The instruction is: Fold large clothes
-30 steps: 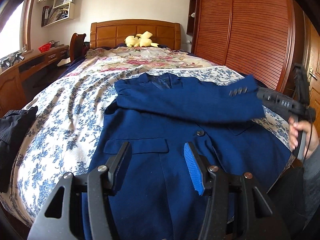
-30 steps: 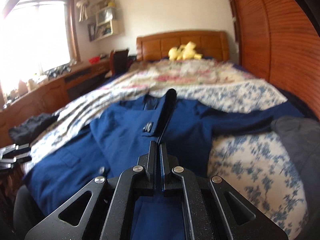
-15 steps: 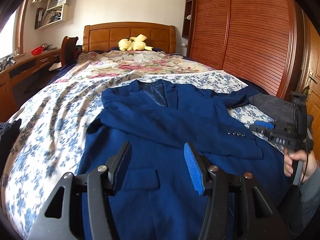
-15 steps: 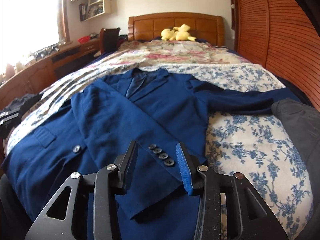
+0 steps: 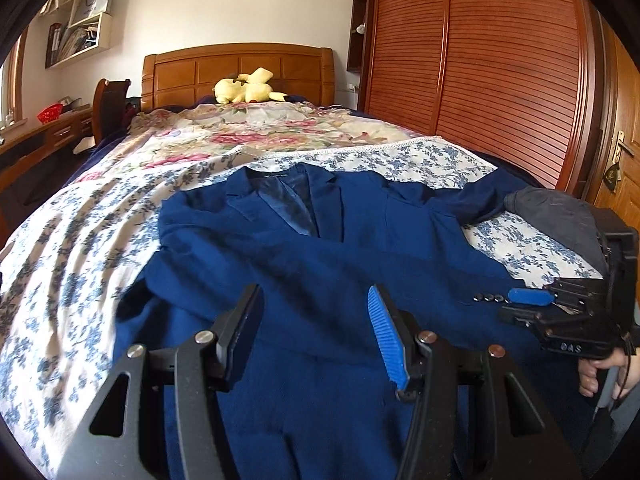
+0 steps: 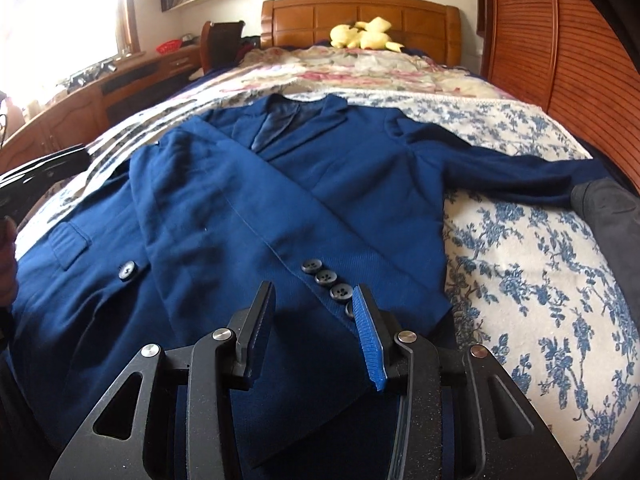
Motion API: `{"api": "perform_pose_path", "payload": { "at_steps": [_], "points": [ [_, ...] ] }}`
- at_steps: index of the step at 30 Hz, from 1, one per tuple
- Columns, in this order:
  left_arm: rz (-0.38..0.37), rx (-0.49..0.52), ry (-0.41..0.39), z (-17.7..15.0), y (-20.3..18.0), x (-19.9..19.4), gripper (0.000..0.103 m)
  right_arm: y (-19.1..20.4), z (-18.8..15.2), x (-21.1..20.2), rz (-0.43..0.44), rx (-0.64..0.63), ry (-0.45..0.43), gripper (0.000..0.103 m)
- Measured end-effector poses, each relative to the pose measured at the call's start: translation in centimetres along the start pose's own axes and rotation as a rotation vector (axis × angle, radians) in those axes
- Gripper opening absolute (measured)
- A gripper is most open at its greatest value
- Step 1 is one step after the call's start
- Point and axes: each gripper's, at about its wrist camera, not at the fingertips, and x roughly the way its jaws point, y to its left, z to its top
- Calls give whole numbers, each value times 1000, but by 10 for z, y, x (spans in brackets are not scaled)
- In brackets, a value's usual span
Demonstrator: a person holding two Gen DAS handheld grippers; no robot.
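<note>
A navy blue jacket (image 5: 320, 248) lies face up on the bed, collar toward the headboard. One sleeve (image 6: 240, 220) is folded diagonally across its front, and its cuff buttons (image 6: 328, 280) sit just beyond my right gripper (image 6: 316, 312). That gripper is open, with nothing between its pads, and hovers low over the cuff. The other sleeve (image 6: 520, 172) stretches out to the right. My left gripper (image 5: 316, 320) is open and empty above the jacket's lower front. In the left wrist view, a hand holds the right gripper (image 5: 516, 305) beside the cuff buttons (image 5: 486, 298).
A dark grey garment (image 5: 560, 216) lies at the bed's right edge, over the end of the outstretched sleeve. A yellow plush toy (image 5: 248, 88) rests by the wooden headboard. A slatted wardrobe (image 5: 480, 80) runs along the right, a desk (image 6: 100, 88) along the left.
The right gripper, shut on the lifted sleeve a second ago, has opened and sunk; the sleeve now lies across the jacket's front. The left gripper's view has slid right along the jacket.
</note>
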Motion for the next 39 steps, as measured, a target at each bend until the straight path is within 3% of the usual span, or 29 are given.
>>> {"api": "perform_pose_path", "payload": {
  "at_steps": [10,25,29,34,39],
  "points": [
    [0,10,27,-11,-6,32,53,2,-2,6,0,0,17,41],
    [5,22,-23,-18,-8,26,53,-1,2,3,-6,30,15,49],
    [6,34,-29,-19,-10,25,53,-16,13,-16,-43,73,-24,52],
    [-2,31,-46,-19,-9,22,53,-42,35,-37,-105,88,-28,64],
    [0,43,-47,-19,-12,21,53,-78,67,-43,-162,98,-65,66]
  ]
}}
